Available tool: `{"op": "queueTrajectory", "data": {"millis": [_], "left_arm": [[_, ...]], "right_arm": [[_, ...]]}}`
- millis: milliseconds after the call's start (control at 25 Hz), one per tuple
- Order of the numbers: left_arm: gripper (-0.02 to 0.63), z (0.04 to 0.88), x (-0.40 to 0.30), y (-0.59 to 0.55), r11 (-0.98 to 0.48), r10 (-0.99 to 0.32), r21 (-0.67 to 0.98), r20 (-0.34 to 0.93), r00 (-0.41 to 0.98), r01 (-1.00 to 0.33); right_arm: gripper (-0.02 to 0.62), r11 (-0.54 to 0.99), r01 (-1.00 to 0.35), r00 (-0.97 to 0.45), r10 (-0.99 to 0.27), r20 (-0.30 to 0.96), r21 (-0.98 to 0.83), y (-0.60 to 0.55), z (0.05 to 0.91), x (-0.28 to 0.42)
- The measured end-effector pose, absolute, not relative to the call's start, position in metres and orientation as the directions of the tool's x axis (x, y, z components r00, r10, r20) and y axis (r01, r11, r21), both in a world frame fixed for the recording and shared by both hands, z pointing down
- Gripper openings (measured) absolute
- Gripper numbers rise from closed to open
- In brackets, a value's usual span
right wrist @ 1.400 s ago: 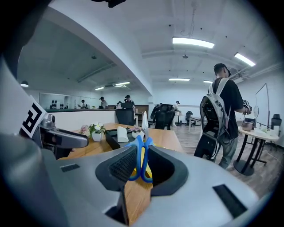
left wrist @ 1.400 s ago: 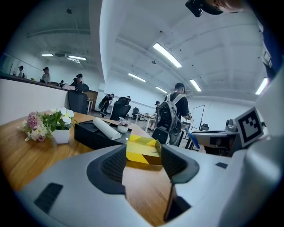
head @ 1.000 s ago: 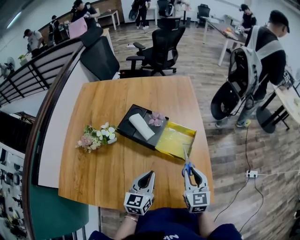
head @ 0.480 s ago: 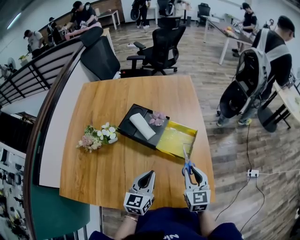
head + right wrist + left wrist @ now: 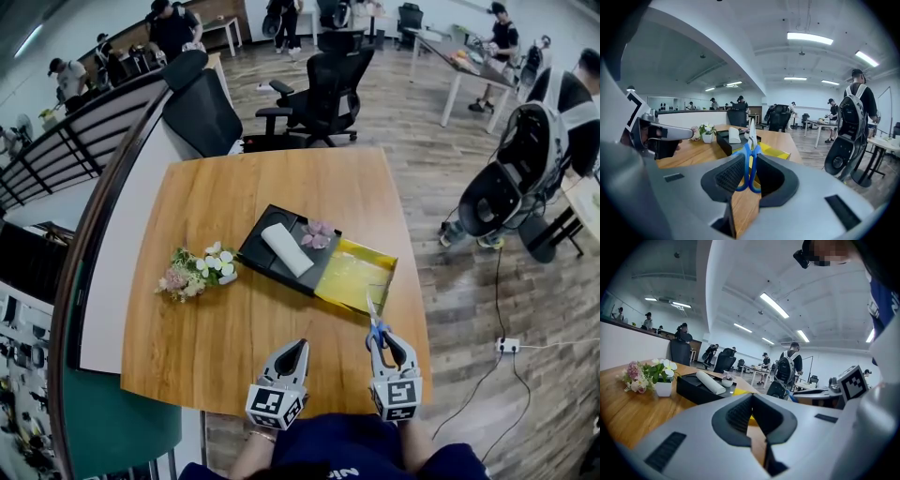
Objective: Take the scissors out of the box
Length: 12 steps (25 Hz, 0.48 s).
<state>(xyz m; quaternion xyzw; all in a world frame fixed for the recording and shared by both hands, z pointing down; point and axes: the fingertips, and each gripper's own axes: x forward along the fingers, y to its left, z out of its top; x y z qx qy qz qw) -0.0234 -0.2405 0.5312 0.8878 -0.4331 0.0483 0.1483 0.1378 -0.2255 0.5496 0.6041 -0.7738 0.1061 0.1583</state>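
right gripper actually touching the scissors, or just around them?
Touching. The right gripper view shows it: the right gripper has its pads pressed on both sides of the blue handles of the scissors, with no gap, blades sticking out ahead.

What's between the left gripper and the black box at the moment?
Nothing. In the head view only bare table lies between the left gripper and the black box. The flowers stand off to the left of that stretch.
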Motion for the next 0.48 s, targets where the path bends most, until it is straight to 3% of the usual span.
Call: {"op": "queueTrajectory", "data": {"millis": [480], "left_arm": [[0.003, 0.5356, -0.0277, -0.2414, -0.578, -0.754, 0.23, 0.216, 0.62, -0.783]], "right_arm": [[0.094, 0.24, -0.97, -0.205, -0.901, 0.383, 0.046, -0.2228, 0.5535, 0.1389]]}}
